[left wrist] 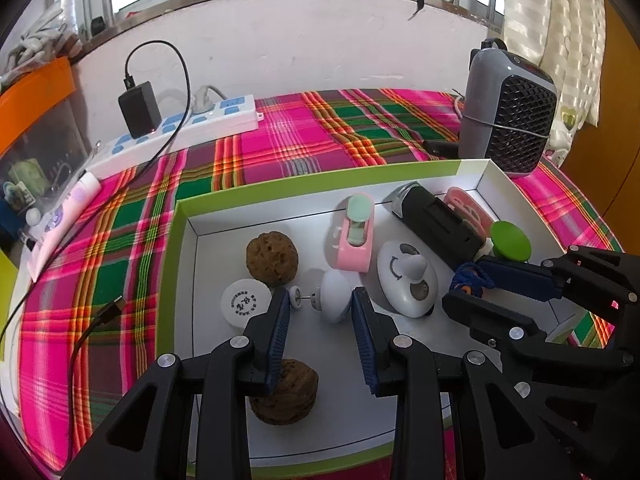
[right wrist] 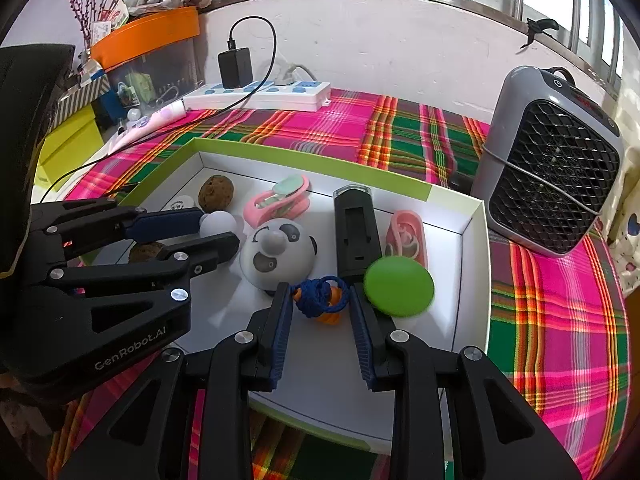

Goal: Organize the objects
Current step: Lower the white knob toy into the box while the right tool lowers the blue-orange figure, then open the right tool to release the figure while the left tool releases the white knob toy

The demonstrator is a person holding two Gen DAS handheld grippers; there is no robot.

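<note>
A white box with a green rim (left wrist: 320, 181) lies on a plaid cloth and holds several small items. My left gripper (left wrist: 320, 296) is shut on a white egg-shaped gadget (left wrist: 335, 295) with a thin spindle. It also shows in the right wrist view as the left gripper (right wrist: 219, 227). My right gripper (right wrist: 319, 288) is shut on a blue rope knot with an orange piece (right wrist: 320, 300). In the box lie two brown walnuts (left wrist: 272, 258), a printed white disc (left wrist: 242, 300), a pink-and-mint clip (left wrist: 354, 232), a panda-face dome (left wrist: 406, 278), a black device (left wrist: 436, 220) and a green disc (left wrist: 510, 240).
A grey fan heater (left wrist: 508, 120) stands just past the box's far right corner. A white power strip (left wrist: 180, 128) with a black charger (left wrist: 138, 108) lies along the wall, and its cable trails down the left side. An orange-lidded bin (right wrist: 144, 36) and clutter crowd the far left.
</note>
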